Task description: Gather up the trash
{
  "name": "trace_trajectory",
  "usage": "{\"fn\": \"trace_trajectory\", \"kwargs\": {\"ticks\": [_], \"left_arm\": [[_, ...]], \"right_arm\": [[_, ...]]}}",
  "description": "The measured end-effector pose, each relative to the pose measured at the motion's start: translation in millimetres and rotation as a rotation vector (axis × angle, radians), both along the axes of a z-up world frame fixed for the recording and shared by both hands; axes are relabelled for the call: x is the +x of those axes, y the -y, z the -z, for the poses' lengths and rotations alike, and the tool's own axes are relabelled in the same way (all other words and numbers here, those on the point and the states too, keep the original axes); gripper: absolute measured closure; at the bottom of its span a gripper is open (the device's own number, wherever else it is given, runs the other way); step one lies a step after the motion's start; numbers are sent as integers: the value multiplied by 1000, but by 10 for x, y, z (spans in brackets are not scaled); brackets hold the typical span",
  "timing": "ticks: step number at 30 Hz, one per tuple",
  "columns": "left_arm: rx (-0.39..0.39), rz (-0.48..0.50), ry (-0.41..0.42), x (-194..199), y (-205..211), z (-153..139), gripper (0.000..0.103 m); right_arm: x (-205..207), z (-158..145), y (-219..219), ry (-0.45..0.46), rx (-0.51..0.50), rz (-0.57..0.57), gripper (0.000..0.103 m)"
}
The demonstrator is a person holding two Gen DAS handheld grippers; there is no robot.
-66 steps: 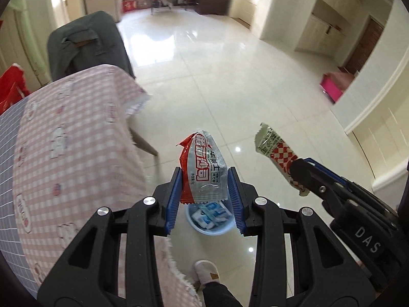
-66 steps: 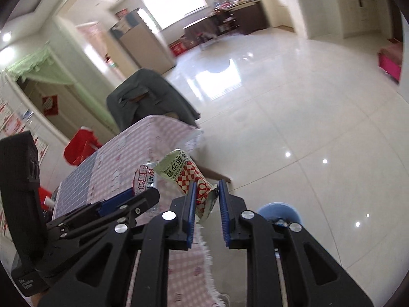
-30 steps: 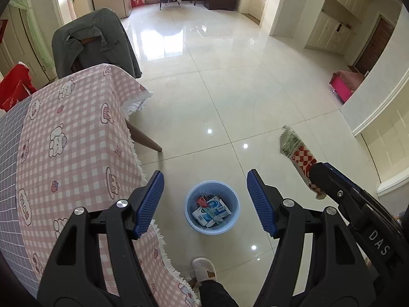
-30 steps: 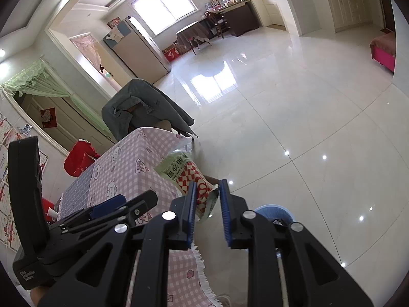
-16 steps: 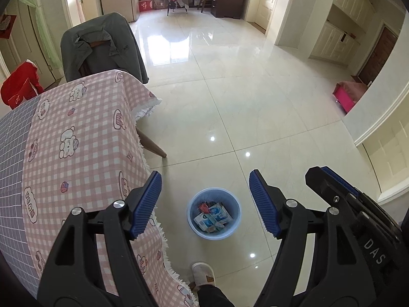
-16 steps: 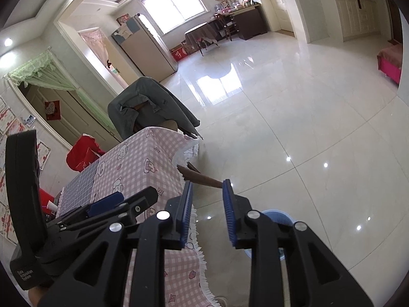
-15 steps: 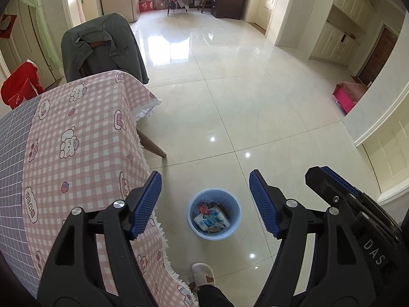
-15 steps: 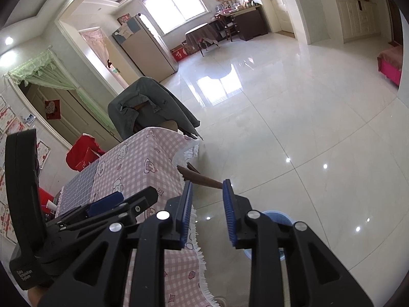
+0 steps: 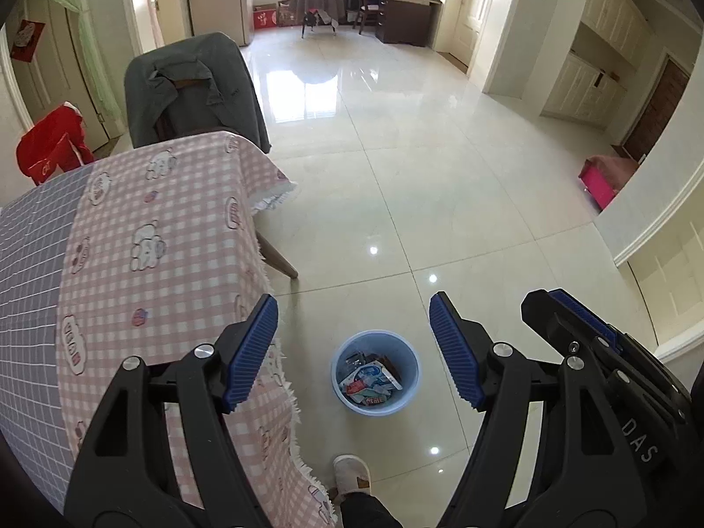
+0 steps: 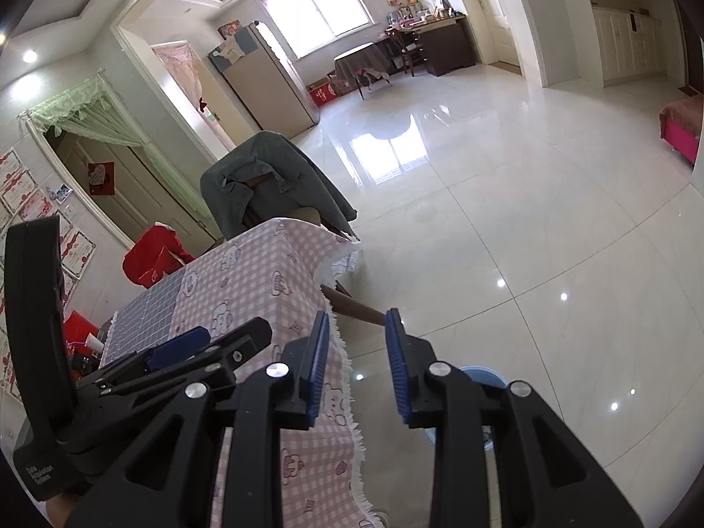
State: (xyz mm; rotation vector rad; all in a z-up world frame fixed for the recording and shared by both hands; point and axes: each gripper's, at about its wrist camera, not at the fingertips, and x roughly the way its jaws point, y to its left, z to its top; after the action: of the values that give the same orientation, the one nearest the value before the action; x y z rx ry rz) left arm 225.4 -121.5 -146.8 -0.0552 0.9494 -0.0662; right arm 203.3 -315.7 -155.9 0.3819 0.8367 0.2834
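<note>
The left gripper (image 9: pixel 354 347) is held wide open and empty above the blue bin (image 9: pixel 375 372), where the wrappers (image 9: pixel 368 380) lie; the right gripper (image 10: pixel 356 363), parted and empty, is kept beside the table (image 10: pixel 264 281), apparently after dropping

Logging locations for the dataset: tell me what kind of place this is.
Most likely a home's living and dining area: a pink checked tablecloth on a table, a tall beige fridge, and a small blue plastic bin on glossy tiles.
</note>
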Motion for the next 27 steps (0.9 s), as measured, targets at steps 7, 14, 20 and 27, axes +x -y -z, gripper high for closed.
{"fn": "trace_trajectory", "kwargs": {"ticks": [7, 14, 20, 27], "left_arm": [[-38, 0, 35, -319, -317, -290, 30], [-59, 48, 99, -851, -734, -601, 29], [-55, 80, 185, -1374, -1178, -916, 24], [-20, 113, 273, -1832, -1412, -1187, 20]], "right_arm": [[-379, -343, -280, 34, -8, -10, 71], [-975, -671, -753, 80, -46, 20, 64], [-1567, -925, -1206, 153, -89, 71, 53], [-2145, -1131, -1541, 224, -161, 154, 36]]}}
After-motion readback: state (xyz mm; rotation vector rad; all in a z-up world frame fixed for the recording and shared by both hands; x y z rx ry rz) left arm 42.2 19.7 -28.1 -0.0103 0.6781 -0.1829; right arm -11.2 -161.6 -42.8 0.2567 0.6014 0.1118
